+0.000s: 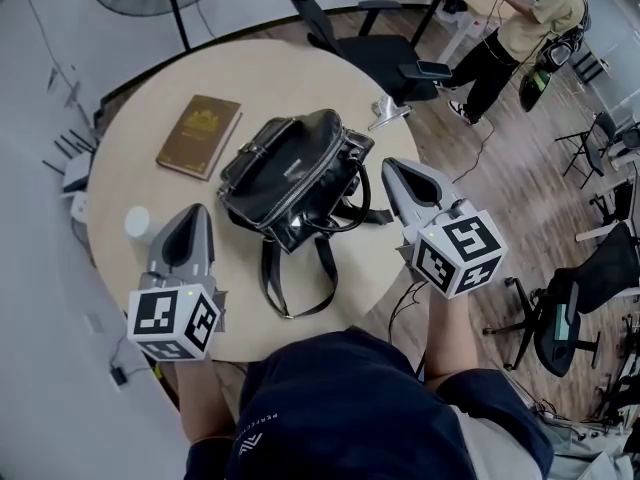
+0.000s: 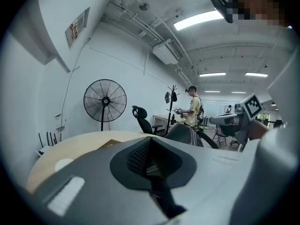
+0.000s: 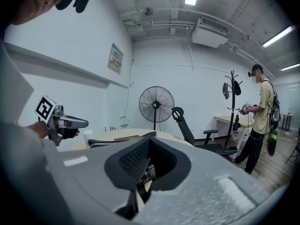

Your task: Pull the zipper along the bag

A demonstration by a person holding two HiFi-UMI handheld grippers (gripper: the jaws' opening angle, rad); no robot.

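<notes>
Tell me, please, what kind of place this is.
Most likely an office or lab workroom. Swivel chairs stand around, strip lights and an air unit hang overhead, and a bag lies on a round table.

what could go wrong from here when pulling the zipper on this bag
1. The left gripper and right gripper are both shut, and neither appears to hold the black bag. With nothing bracing it, the soft bag may slide across the table instead of the zipper moving.
2. The handles loop out close to the right gripper and could snag it.
3. A sliding bag might push the brown book lying beside it.
</notes>
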